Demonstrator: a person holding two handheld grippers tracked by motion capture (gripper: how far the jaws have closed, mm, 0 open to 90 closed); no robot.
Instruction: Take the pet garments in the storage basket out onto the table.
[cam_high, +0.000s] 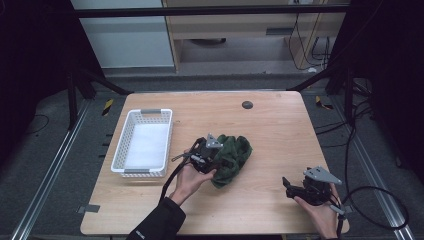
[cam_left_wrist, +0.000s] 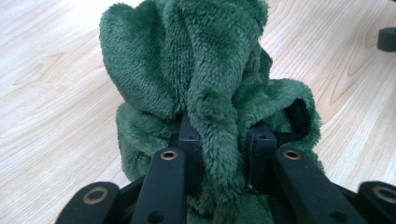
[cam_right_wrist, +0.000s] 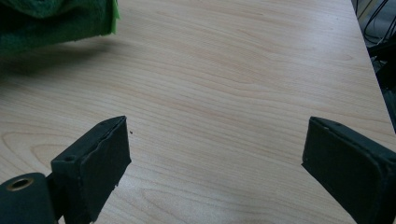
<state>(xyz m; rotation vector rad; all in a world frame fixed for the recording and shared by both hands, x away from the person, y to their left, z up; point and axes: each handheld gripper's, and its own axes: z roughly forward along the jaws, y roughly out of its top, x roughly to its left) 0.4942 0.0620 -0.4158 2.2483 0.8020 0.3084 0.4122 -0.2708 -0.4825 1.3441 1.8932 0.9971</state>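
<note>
Black jaws of the left gripper were clamped on a fold of the green fleece cloth; the rest bunched up ahead of them on the table. Judgement: lift high so the trailing bulk clears the rim of the white basket, off to the jaws' left. Right gripper stood released, nothing between, cloth edge well ahead-left. Path looked unobstructed.

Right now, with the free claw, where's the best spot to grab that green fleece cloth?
Take the green fleece cloth at its loose bunched edge on the right, coming in from the right claw side. The left claw already pinches a fold at the near-left, so the far side lies free.
</note>
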